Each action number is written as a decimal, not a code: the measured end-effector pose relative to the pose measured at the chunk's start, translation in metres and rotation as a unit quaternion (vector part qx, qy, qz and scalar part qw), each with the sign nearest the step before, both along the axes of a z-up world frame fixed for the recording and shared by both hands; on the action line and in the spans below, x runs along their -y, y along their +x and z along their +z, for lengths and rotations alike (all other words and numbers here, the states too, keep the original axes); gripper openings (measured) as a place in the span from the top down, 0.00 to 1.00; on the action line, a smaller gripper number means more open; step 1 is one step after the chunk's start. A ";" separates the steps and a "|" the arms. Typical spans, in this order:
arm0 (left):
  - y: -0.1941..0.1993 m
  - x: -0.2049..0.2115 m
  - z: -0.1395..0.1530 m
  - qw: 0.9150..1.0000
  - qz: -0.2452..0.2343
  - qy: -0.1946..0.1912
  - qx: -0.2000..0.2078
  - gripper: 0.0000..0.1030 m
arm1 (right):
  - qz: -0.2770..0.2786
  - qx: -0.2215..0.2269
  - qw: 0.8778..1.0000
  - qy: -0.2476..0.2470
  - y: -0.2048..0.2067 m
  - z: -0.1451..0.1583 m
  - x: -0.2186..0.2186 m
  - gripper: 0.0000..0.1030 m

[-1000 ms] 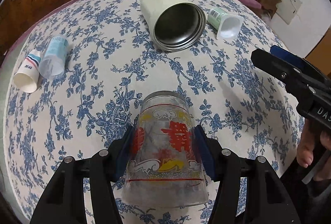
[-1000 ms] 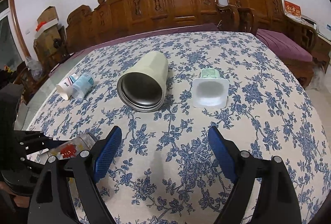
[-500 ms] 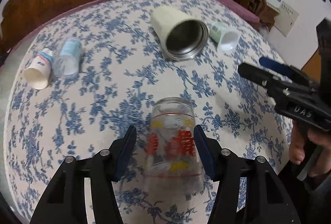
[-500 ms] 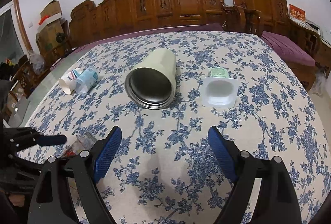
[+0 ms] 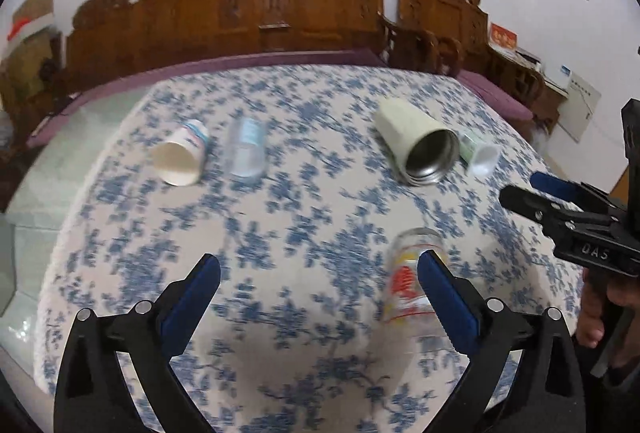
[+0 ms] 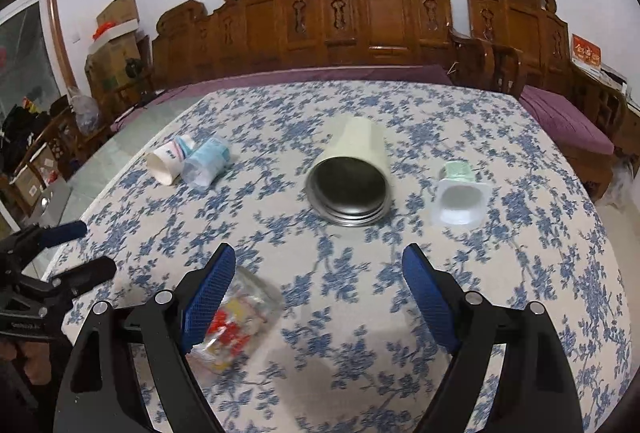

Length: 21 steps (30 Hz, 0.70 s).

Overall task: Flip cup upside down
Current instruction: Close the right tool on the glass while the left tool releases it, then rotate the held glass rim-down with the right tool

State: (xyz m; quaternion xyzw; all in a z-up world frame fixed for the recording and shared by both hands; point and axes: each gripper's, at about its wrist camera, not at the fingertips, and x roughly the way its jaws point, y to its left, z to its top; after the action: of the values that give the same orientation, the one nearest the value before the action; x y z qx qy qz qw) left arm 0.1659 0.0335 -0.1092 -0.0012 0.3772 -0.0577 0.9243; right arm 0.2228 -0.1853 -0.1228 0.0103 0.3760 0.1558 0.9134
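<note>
A clear glass cup (image 5: 410,279) with red and yellow print stands upside down on the floral tablecloth (image 5: 304,217), partly behind my left gripper's right finger (image 5: 444,299). My left gripper (image 5: 319,279) is open and empty, drawn back from the cup. In the right wrist view the cup (image 6: 236,319) shows low on the left, behind the left finger (image 6: 208,297) of my right gripper (image 6: 319,279), which is open and empty. My right gripper also shows at the right edge of the left wrist view (image 5: 560,205).
A cream metal tumbler (image 6: 352,181), a white and green yogurt cup (image 6: 458,195), a clear plastic cup (image 6: 206,163) and a paper cup (image 6: 168,161) lie on their sides further back. Carved wooden chairs (image 6: 376,17) stand behind the table.
My left gripper has let go of the glass cup, opened wide, and pulled back and to the left, tilting up. The cup stays standing upside down. My right gripper stayed open.
</note>
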 end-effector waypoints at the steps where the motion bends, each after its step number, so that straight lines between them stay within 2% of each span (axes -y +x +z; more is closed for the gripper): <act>1: -0.001 -0.005 0.001 1.000 0.005 0.001 0.004 0.08 | 0.003 -0.007 1.000 0.000 -0.001 -0.001 -0.004 0.15; 11: -0.005 -0.042 -0.001 0.999 0.034 0.006 0.022 0.08 | 0.004 -0.124 0.992 0.023 0.009 -0.028 -0.048 0.15; 16: -0.007 -0.051 0.003 0.999 0.034 -0.008 0.029 0.08 | -0.011 -0.194 0.980 0.037 0.024 -0.051 -0.061 0.15; 21: -0.007 -0.054 0.005 0.999 0.040 0.003 0.035 0.08 | -0.027 -0.251 0.967 0.046 0.038 -0.070 -0.071 0.16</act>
State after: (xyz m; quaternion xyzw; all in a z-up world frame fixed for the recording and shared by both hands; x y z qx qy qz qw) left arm 0.1587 0.0876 -0.1045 -0.0120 0.3441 -0.0195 0.9387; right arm 0.2604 -0.1141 -0.1932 0.1010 0.5854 0.1407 0.7921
